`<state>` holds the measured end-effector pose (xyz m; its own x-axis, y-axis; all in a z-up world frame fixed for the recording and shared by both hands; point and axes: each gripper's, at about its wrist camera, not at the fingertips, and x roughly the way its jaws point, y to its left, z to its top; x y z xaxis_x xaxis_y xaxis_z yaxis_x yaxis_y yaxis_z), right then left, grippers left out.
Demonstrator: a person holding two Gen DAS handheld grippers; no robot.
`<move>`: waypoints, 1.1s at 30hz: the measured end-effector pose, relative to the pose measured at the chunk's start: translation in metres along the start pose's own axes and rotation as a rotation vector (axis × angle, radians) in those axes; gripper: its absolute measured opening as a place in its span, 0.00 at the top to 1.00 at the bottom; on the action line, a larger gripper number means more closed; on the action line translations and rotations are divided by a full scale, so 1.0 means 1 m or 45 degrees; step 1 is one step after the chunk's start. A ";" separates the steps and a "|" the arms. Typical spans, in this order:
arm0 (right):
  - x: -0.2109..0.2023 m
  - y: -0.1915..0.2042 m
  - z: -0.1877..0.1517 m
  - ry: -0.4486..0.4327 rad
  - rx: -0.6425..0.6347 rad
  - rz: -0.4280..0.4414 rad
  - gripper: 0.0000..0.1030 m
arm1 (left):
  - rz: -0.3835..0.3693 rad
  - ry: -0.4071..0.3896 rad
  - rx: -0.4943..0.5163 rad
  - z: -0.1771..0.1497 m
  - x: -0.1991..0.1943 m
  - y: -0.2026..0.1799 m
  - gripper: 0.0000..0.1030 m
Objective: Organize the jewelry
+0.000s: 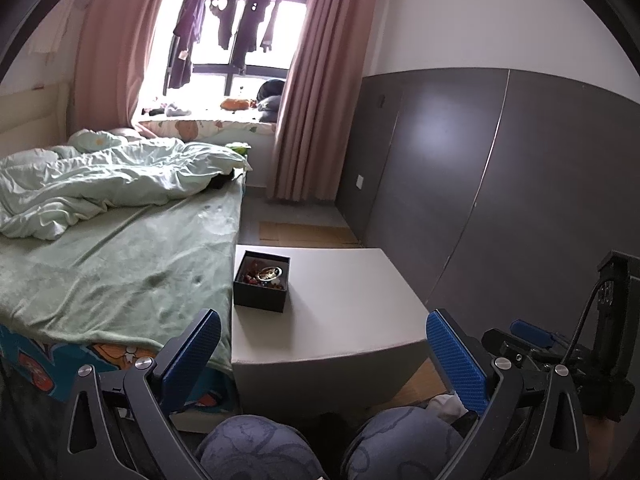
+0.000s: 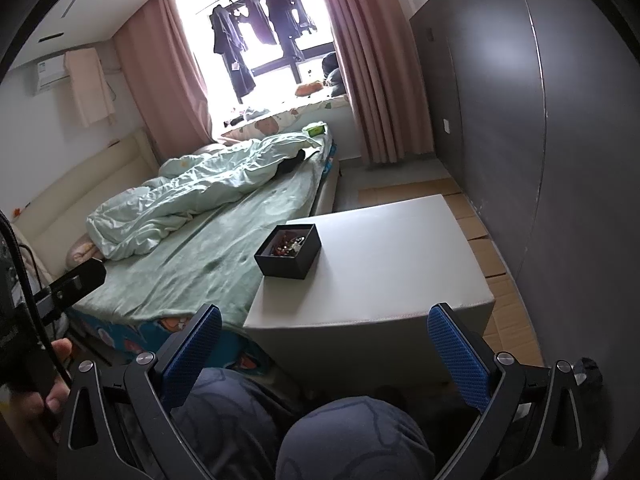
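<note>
Nearest the cameras are the person's knees (image 1: 260, 448) in blue-grey patterned trousers, filling the bottom of both wrist views. Just above them, the left gripper (image 1: 324, 356) holds its blue-padded fingers (image 1: 198, 356) spread wide with nothing between them. The right gripper (image 2: 326, 354) is likewise wide apart and empty, and it shows at the right edge of the left wrist view.

Beyond both grippers stands a white table (image 1: 352, 300), close against the right side of a bed (image 1: 120, 264) covered in green sheets. A black box (image 1: 262, 286) sits on the table's far left corner, next to the bed edge. It is open-topped and holds a jumble of jewelry (image 1: 264, 274), reddish beads and something metallic; single pieces are too small to tell. The box lies ahead of both grippers, well apart from their fingertips, left of centre between the fingers in each view.
</note>
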<state>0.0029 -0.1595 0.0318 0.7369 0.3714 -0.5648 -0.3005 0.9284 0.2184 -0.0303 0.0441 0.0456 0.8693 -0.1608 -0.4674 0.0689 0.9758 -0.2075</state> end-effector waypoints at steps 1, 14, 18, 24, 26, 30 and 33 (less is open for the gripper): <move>0.000 0.000 0.000 0.001 0.001 0.000 0.00 | -0.004 0.000 -0.003 0.000 -0.001 0.000 0.00; -0.005 0.002 0.001 -0.004 -0.001 -0.002 0.00 | 0.031 0.008 0.012 -0.003 -0.006 -0.002 0.00; -0.006 0.003 0.001 -0.007 -0.003 0.000 0.00 | 0.039 0.012 0.019 -0.004 -0.008 -0.004 0.00; -0.008 0.004 0.000 -0.011 -0.006 0.001 0.00 | 0.042 0.020 0.026 -0.007 -0.010 -0.006 0.00; -0.008 0.004 0.000 -0.011 -0.006 0.001 0.00 | 0.045 0.021 0.025 -0.007 -0.010 -0.006 0.00; -0.009 0.005 -0.001 -0.007 -0.012 0.000 0.00 | 0.060 0.035 0.021 -0.010 -0.009 -0.005 0.00; -0.009 0.005 -0.002 -0.006 -0.013 0.002 0.00 | 0.100 0.037 0.029 -0.012 -0.009 -0.005 0.00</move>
<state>-0.0066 -0.1583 0.0368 0.7395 0.3727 -0.5605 -0.3076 0.9278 0.2111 -0.0437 0.0392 0.0406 0.8579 -0.0877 -0.5063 0.0127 0.9886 -0.1497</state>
